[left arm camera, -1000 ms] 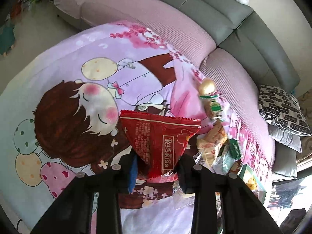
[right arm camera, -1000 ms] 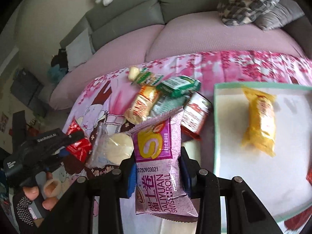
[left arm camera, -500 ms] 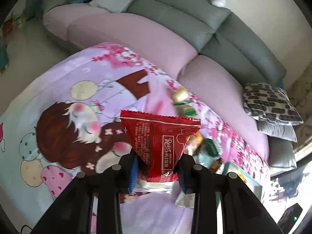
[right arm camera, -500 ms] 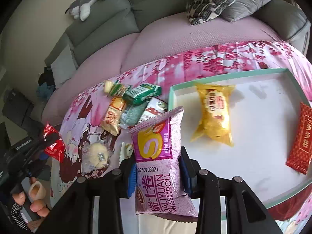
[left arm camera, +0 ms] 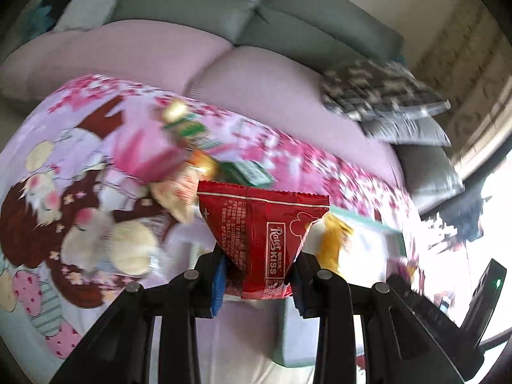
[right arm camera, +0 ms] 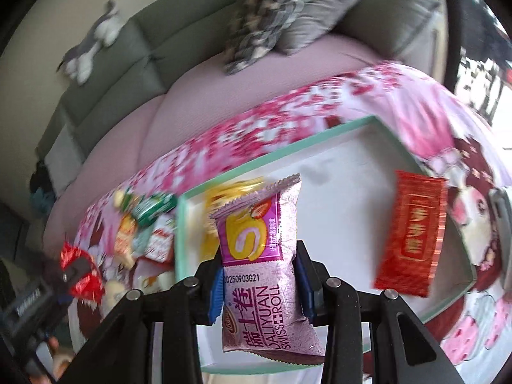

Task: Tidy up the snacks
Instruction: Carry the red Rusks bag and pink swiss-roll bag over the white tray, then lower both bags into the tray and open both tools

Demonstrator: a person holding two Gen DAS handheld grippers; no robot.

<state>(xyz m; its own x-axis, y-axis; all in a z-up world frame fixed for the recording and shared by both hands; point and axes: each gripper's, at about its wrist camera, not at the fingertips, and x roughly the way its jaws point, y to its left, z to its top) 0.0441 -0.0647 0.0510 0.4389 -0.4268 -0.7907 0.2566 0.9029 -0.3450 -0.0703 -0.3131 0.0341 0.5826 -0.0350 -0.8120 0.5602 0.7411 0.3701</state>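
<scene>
My left gripper [left arm camera: 259, 272] is shut on a red Kiss snack packet [left arm camera: 262, 227] and holds it above the cartoon-print cloth, near the left end of the white tray [left arm camera: 364, 220]. My right gripper [right arm camera: 259, 275] is shut on a purple Swiss roll packet [right arm camera: 259, 249] and holds it over the white tray with a green rim [right arm camera: 288, 152]. In the tray lie a yellow packet [right arm camera: 224, 192] and a red packet [right arm camera: 412, 236]. The left gripper with its red packet [right arm camera: 80, 272] shows at the left of the right wrist view.
A pile of loose snacks [right arm camera: 144, 227] lies on the cloth left of the tray, also in the left wrist view [left arm camera: 192, 166]. A round pale pastry packet [left arm camera: 131, 246] lies nearer. Behind the table are a pink and grey sofa [left arm camera: 256, 73] and patterned cushions [right arm camera: 265, 22].
Both grippers have swung to the right with their packets. The right gripper now hangs over the tray's middle; the left one has moved from the cartoon girl toward the snack pile and tray.
</scene>
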